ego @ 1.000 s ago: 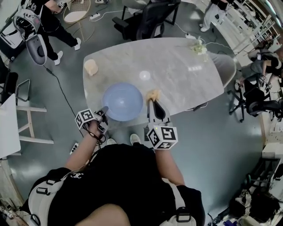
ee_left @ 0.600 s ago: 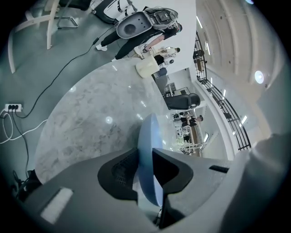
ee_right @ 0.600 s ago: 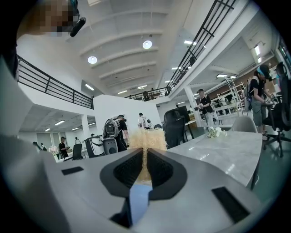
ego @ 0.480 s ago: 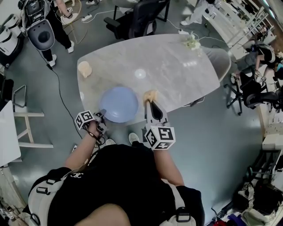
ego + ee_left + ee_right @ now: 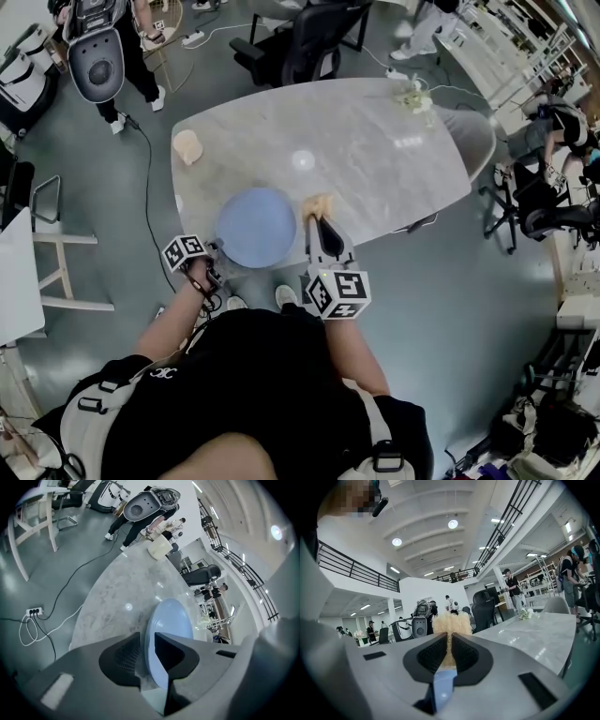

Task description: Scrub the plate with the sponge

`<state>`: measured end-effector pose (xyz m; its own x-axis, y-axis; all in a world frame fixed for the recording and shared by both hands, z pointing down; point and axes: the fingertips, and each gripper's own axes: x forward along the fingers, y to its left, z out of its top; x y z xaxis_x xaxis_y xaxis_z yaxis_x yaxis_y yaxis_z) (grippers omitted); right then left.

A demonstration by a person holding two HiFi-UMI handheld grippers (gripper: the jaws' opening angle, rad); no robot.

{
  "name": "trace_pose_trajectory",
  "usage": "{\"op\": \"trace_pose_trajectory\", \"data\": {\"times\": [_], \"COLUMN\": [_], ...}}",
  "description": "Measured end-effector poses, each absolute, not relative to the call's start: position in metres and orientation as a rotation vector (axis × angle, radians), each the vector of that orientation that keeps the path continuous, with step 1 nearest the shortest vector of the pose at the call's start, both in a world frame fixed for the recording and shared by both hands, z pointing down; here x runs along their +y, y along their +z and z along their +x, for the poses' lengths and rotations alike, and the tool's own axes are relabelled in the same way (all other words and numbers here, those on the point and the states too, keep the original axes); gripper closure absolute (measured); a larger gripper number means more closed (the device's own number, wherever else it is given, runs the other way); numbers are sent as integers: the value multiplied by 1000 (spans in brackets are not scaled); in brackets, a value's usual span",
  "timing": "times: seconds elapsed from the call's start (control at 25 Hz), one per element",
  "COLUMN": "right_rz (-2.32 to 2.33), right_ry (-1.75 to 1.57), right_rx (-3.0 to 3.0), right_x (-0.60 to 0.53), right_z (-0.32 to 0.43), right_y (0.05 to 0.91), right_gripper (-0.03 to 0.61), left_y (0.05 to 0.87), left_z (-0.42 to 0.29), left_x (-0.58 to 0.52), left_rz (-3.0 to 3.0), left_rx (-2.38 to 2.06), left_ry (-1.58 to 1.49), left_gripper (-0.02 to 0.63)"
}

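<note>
Near edge first: left hand-held gripper (image 5: pixel 217 253), marker cube on top, sits at the near-left rim of the round light-blue plate (image 5: pixel 256 226). In the left gripper view its jaws (image 5: pixel 147 653) are closed down on the plate (image 5: pixel 171 625) rim, one black pad on each face, and the rim fills the narrow gap. Can't tell whether the plate lies flat or is tipped up. Right hand-held gripper (image 5: pixel 317 218) points away from the person, just right of the plate; its jaws are pinched nearly together on a pale yellow fluffy sponge (image 5: pixel 321 202). In the right gripper view the sponge (image 5: pixel 451 623) sticks out past the jaw tips (image 5: pixel 450 651). The sponge is just beside the plate's right rim; contact can't be made out. Both sit at the near side of the oval grey-white marble counter (image 5: pixel 375 169). Further out, a beige rounded lump (image 5: pixel 189 145) lies near the counter's left edge, well apart from the plate. A small white-green bundle (image 5: pixel 413 95) is at the far right end. Beyond the counter, a black office chair (image 5: pixel 319 42) stands on the grey floor (image 5: pixel 94 206), and a white power strip (image 5: pixel 35 611) with its cable lies on that floor.
</note>
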<state>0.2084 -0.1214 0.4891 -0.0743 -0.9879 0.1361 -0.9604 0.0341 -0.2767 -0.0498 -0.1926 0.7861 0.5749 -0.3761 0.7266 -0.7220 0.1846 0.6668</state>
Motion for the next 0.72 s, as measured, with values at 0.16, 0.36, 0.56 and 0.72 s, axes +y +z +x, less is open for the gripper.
{"op": "trace_pose_trajectory", "data": {"times": [0.16, 0.36, 0.56, 0.72], "right_rz": [-2028, -1974, -1910, -1854], "right_ry": [-503, -485, -431, -388], "right_rx": [2171, 2200, 2251, 2274], "right_x": [-130, -150, -168, -190], "right_z": [208, 200, 184, 168], "right_y": [493, 484, 473, 460], "right_gripper": [547, 548, 548, 548], "left_y": [776, 707, 600, 512], "left_z": [-65, -74, -76, -84], "left_x": [-203, -227, -250, -260], "left_rz": [1496, 1760, 2046, 2262], "left_rx": [-1103, -1230, -1335, -1479], "left_ry": [339, 352, 230, 146], "left_gripper": [528, 529, 529, 529]}}
